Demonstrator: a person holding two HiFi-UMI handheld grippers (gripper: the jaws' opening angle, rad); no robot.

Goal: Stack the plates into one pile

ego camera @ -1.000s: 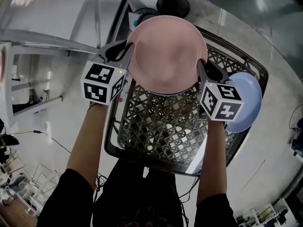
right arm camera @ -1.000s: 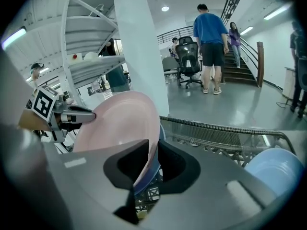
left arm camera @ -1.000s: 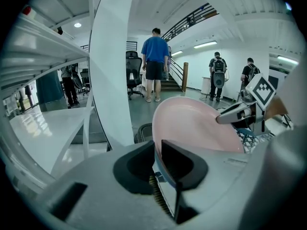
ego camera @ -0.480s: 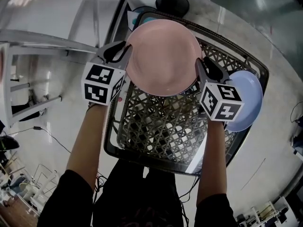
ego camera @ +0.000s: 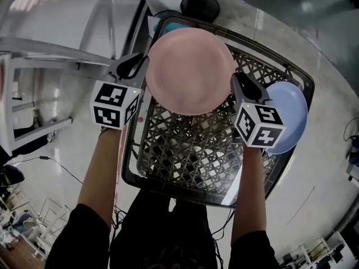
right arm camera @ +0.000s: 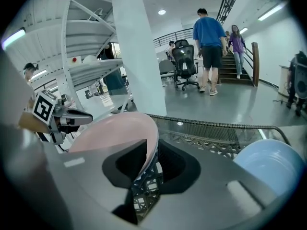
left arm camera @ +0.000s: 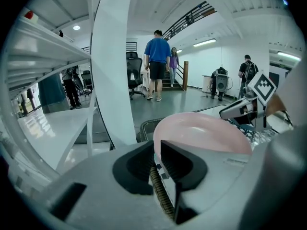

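Observation:
A pink plate (ego camera: 189, 70) hangs over the far half of a black wire basket (ego camera: 130, 167). My left gripper (ego camera: 144, 60) is shut on its left rim and my right gripper (ego camera: 235, 82) on its right rim. In the left gripper view the pink plate (left arm camera: 201, 131) enters the narrow slot of the left gripper (left arm camera: 157, 147). In the right gripper view the plate's (right arm camera: 110, 133) edge stands between the jaws of the right gripper (right arm camera: 152, 152). Both pairs of jaws have just been closing on that rim. A pale blue plate (ego camera: 289, 116) lies at the basket's right edge, beside my right gripper.
A white metal shelf rack (ego camera: 45, 49) stands to the left of the basket. A black round object (ego camera: 201, 4) and something teal (ego camera: 168, 21) sit at the basket's far end. Several people and an office chair (right arm camera: 184, 61) are far off across a glossy floor.
The pink plate has levelled out and looks slightly smaller, lower toward the basket. Both grippers have stayed at its rim, the left one shifting a little to the left.

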